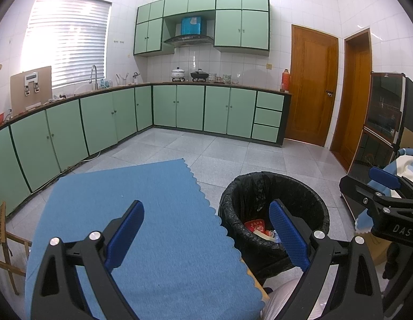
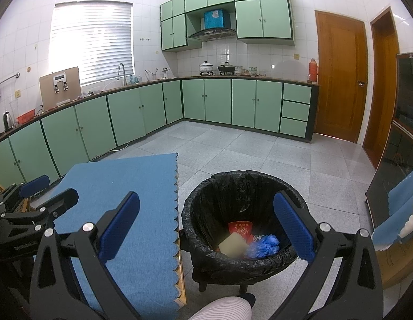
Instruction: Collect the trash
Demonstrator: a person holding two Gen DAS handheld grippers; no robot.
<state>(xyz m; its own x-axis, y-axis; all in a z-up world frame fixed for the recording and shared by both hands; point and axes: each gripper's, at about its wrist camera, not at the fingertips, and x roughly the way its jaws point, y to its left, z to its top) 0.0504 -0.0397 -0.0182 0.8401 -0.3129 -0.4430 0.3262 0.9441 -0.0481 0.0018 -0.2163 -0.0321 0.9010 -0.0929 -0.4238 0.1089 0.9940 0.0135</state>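
We hold both grippers, left [image 1: 206, 237] and right [image 2: 206, 229], spread wide and empty. Trash lies in the bin [image 2: 203, 256] off the blue mat's [image 2: 132, 213] scalloped edge. Collection looks done; next, we judge, search for leftovers.

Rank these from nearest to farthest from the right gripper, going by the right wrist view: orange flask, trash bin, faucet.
1. Trash bin, just ahead of the right gripper.
2. Faucet, left counter by the window.
3. Orange flask, far counter by the door.

- Right gripper [image 2: 206, 229] spread wide, empty, above bin [image 2: 286, 194] at 6 o'clock.
- Inside: red packet [image 2: 239, 228], pale block [image 2: 233, 244], blue bag [image 2: 263, 244].
- Blue cloth [image 2: 142, 200] at 8 o'clock.
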